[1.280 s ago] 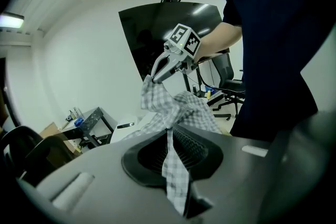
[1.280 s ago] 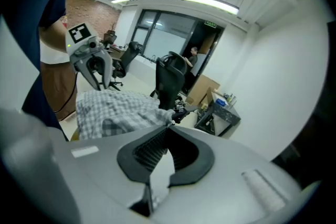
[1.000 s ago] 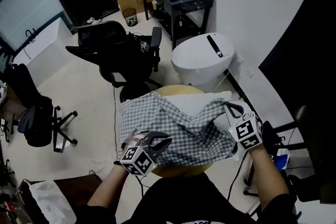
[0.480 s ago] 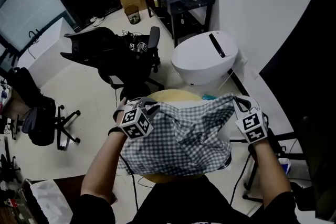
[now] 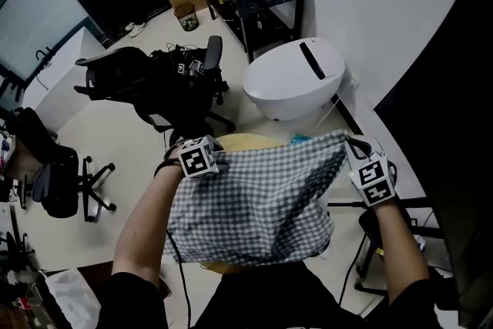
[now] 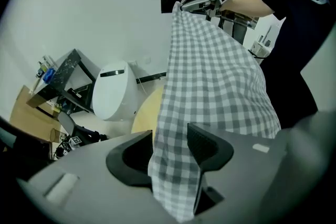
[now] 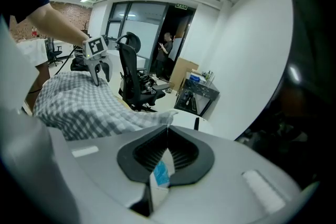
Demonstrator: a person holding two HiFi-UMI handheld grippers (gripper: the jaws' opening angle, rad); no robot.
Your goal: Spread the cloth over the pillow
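Right gripper (image 7: 167, 132) pinches cloth (image 5: 254, 204) corner; floor bin (image 5: 185, 14), contents too small to tell

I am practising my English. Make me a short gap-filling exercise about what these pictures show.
1. The cloth has a grey-and-white ______ pattern.
2. The right gripper has its fingers ______ on a corner of the cloth.
3. The office chair beyond the cloth is ______ in colour.

Missing words: checked; shut; black.
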